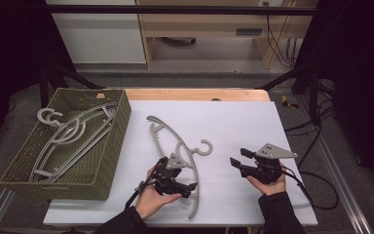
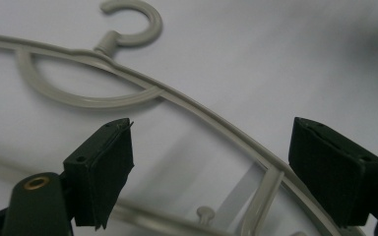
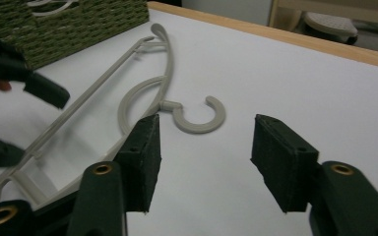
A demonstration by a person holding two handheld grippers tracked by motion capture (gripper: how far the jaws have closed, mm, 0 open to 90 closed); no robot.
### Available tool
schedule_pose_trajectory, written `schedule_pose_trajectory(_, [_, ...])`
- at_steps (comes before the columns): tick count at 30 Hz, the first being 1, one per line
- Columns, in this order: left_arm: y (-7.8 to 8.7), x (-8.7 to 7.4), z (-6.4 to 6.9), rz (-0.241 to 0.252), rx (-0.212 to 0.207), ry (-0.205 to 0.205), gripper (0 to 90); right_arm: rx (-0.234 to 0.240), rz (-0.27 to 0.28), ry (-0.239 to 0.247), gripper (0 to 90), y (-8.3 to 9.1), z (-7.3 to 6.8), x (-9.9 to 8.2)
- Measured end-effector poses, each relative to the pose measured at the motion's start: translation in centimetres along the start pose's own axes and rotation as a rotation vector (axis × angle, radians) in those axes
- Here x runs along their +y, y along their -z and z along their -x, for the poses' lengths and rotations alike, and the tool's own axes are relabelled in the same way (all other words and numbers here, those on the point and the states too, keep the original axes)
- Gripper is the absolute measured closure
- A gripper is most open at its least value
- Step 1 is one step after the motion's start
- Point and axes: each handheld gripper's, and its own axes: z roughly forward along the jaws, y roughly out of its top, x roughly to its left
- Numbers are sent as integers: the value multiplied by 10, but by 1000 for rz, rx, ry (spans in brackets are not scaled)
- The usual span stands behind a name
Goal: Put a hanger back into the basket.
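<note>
Hangers: one (image 1: 175, 146) on white table (image 1: 253, 122), several in basket (image 1: 112, 141).

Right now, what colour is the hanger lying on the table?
Light grey-beige plastic hanger, against the white table; clearest in the right gripper view.

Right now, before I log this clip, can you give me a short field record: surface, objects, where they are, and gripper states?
surface: white table top
basket: green woven basket, at the table's left edge
in basket: grey hangers, exact count unclear
loose item: grey hanger flat on the table, hook toward the right
left gripper: open, jaws straddling the loose hanger's arm, not closed on it
right gripper: open, holding nothing, right of the hook
</note>
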Motion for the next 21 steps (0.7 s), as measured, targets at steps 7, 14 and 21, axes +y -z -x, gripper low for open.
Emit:
schedule_pose_trajectory(7, [-30, -3, 19, -57, -9, -19, 220, -20, -12, -12, 371, -1, 2, -1])
schedule_pose_trajectory(14, [-35, -10, 27, -70, 16, -14, 285, -22, -8, -12, 361, 0, 2, -1])
schedule_pose_trajectory(21, [-20, -15, 27, -143, 9, -40, 474, -29, -12, -16, 342, 1, 2, -1])
